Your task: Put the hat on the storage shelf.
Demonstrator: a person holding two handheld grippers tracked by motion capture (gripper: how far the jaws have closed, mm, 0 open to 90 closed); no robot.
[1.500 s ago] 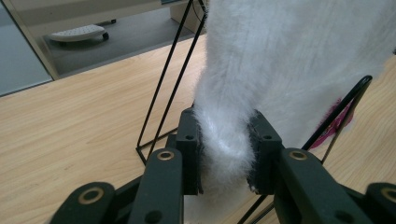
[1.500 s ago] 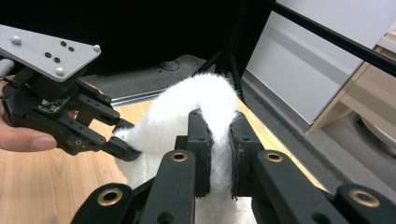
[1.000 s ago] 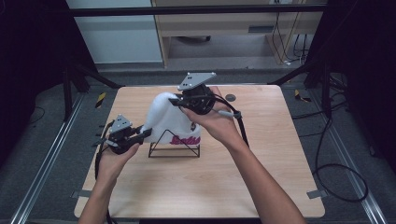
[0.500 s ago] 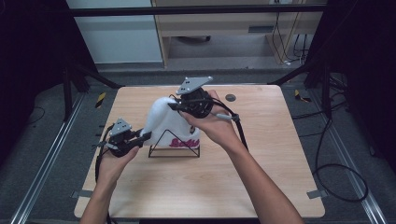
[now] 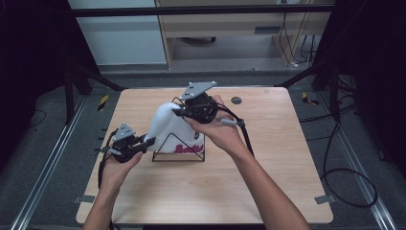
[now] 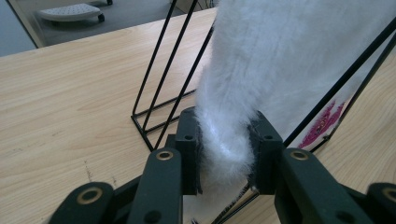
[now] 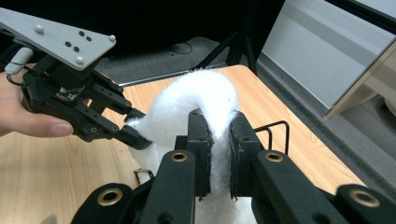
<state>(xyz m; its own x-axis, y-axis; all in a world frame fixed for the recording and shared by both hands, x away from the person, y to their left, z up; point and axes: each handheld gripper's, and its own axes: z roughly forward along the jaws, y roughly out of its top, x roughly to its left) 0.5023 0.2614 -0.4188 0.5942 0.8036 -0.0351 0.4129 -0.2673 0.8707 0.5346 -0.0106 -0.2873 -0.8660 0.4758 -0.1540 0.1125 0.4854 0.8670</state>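
A white fluffy cap point(image 5: 173, 128) with pink lettering point(image 5: 186, 149) hangs over a black wire stand point(image 5: 178, 156) in the middle of the wooden table point(image 5: 268, 182). At the cap's lower left edge, my left gripper point(image 5: 151, 140) is shut on the fabric. In the left gripper view the fuzzy fabric point(image 6: 225, 144) is pinched between both pads, and the stand's wires point(image 6: 159, 93) run behind it. My right gripper point(image 5: 176, 112) is shut on the cap's top. In the right gripper view the white pile point(image 7: 210, 93) bulges above the closed jaws, and the left gripper point(image 7: 137, 139) bites the cap farther off.
A small dark round disc point(image 5: 236, 100) lies near the table's far edge. Bare wood lies in front of the stand and to its right. Cables trail from both grippers, and one loops on the floor point(image 5: 344, 187) at the right. A pale cabinet point(image 5: 119, 38) stands beyond the table.
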